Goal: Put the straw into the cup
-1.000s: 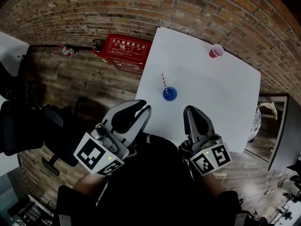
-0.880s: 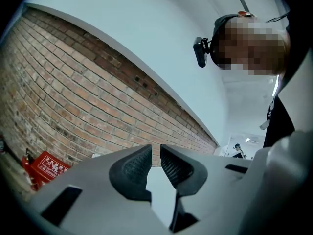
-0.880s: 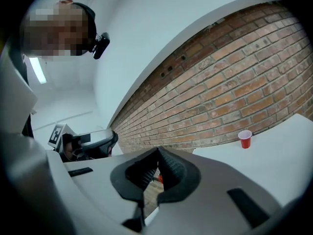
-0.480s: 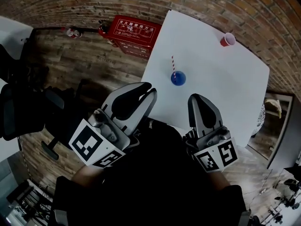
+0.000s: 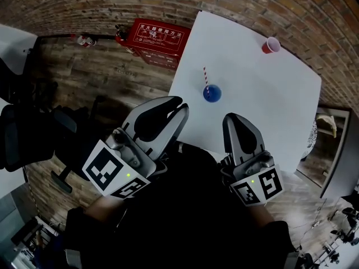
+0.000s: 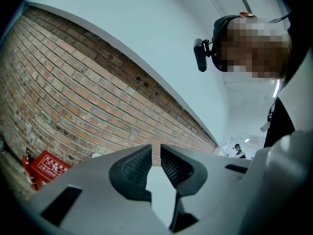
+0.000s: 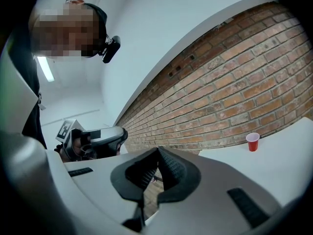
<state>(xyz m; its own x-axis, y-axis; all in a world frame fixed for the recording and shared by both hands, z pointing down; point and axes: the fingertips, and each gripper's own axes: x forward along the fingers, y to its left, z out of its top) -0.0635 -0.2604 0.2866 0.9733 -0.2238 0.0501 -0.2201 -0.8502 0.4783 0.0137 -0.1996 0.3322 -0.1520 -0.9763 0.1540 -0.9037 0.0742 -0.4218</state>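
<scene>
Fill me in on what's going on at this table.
A person holds a claw in each hand, both near the body and away from the cups. Neither grips anything: the left claw has its jaws slightly apart, the right claw has them together. On the white table, the striped straw stands in the blue cup. A red cup sits at the far corner.

Table (image 5: 269, 116): smooth, matt white top. At 12 o'clock from it, the wall (image 5: 112, 4) is rough brick; at 9 o'clock, the floor (image 5: 101, 77) is grainy wood planks. The blue cup (image 5: 212, 93) looks like glossy plastic, the striped straw (image 5: 206, 76) like paper. The left gripper (image 6: 155, 148) has ribbed black pads (image 6: 134, 168) set in smooth grey plastic.
</scene>
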